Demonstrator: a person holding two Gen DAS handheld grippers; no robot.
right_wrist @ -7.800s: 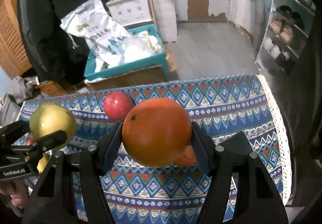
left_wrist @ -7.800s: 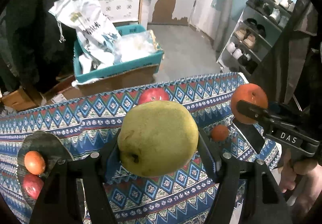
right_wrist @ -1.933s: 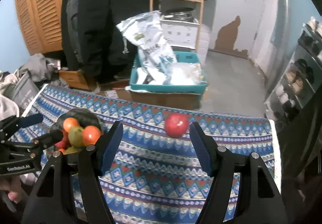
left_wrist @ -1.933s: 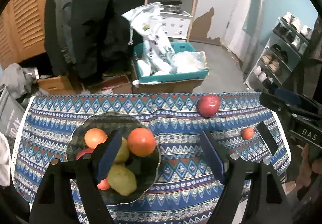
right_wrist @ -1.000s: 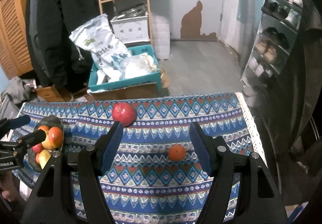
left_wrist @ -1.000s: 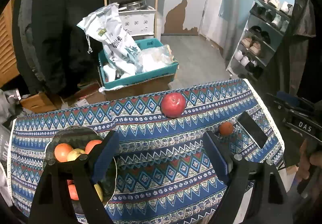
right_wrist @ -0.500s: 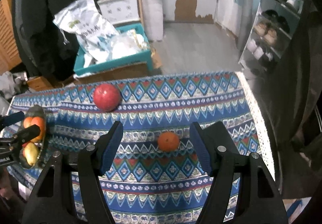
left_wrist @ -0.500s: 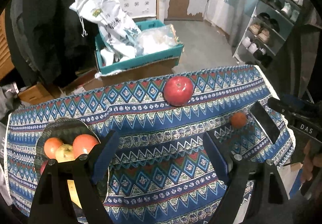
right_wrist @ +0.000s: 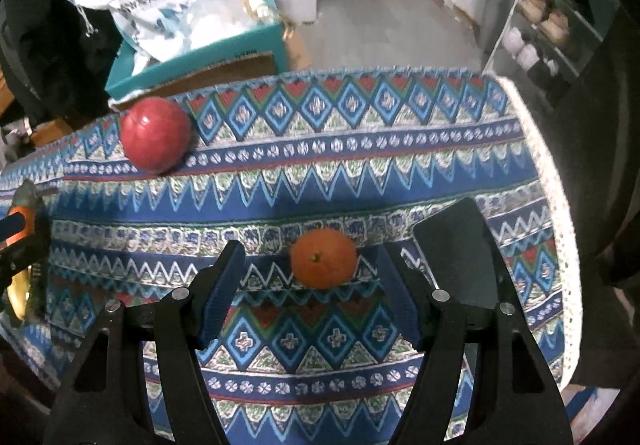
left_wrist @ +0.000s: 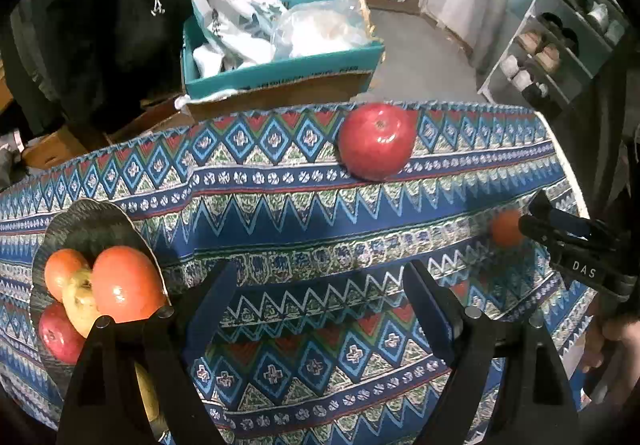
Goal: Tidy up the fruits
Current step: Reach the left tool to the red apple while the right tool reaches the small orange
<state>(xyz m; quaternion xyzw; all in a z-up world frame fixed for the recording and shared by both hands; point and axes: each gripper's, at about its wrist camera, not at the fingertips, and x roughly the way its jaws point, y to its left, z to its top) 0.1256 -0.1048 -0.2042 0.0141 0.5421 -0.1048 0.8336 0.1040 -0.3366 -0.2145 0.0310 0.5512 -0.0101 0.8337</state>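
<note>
Patterned blue cloth (left_wrist: 304,213), woven in zigzags and diamonds, covers the tabletop, and a dark ribbed bowl (left_wrist: 94,219) at its left end already holds a heap of fruit. Two pieces lie loose: a glossy red apple (left_wrist: 377,141) near the far edge and a small matte tangerine (right_wrist: 323,258) nearer the front, just beside a black phone (right_wrist: 456,249) lying flat. Both pairs of tongs are spread wide and empty. The right tongs (right_wrist: 308,287) hover with the tangerine between the fingertips but closer to the right one, and no pad looks to be touching it. By my reading, the step in hand is picking up the tangerine. To do it well, shift the right tongs a little rightward so the fruit sits centred, lower until the padded fingers (right_wrist: 224,285) straddle its widest girth, and close gently, since the skin is soft and the round shape may roll on the slack cloth. Keep the right finger clear of the phone. The left tongs (left_wrist: 316,297) point over bare cloth, the smooth, firm apple well beyond them.
</note>
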